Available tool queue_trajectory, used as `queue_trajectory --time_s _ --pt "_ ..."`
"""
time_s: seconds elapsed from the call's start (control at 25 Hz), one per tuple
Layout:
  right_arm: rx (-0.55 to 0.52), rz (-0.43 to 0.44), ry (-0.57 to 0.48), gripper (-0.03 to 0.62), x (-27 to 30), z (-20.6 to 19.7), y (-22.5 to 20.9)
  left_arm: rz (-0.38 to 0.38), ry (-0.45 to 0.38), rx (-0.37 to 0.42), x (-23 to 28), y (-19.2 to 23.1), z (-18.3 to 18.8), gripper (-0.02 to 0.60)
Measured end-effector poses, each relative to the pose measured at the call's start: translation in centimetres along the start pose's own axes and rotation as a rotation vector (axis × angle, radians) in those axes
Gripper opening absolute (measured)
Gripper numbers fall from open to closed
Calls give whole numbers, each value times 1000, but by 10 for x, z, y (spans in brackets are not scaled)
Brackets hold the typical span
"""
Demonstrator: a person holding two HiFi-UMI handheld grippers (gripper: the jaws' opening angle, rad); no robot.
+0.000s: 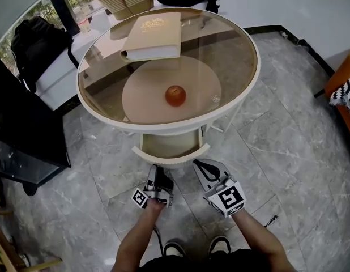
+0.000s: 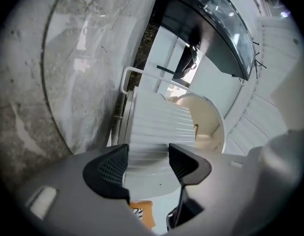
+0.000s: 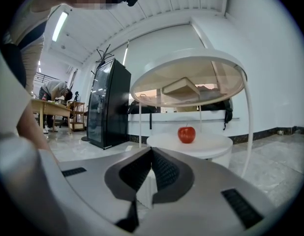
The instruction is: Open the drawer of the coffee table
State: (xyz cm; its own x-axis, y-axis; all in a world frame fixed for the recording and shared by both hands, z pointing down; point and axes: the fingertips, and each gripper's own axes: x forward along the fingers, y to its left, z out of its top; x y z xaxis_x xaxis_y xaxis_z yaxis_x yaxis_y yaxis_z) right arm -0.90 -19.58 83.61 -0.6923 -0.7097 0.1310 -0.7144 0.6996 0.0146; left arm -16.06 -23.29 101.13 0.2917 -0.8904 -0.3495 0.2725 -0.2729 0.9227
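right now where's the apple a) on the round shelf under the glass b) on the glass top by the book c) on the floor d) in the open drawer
a: the apple sits on the round shelf beneath the glass top; only the book lies on the glass.
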Motion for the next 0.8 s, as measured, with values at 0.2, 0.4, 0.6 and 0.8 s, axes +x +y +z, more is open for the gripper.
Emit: queue_trajectory --time_s 0.2,0.4,0.6,0.8 --pt "-6 -10 -8 5 -6 12 -1 18 -5 12 -23 -6 -5 252" --pt "-10 -26 -15 5 -14 14 -1 35 -18 8 -44 -12 -12 252" --pt "-27 -22 -32 5 -16 24 3 38 -30 2 -64 -19 -20 252" --pt "-37 -12 -33 5 -18 26 7 41 -29 0 -79 -23 -23 252"
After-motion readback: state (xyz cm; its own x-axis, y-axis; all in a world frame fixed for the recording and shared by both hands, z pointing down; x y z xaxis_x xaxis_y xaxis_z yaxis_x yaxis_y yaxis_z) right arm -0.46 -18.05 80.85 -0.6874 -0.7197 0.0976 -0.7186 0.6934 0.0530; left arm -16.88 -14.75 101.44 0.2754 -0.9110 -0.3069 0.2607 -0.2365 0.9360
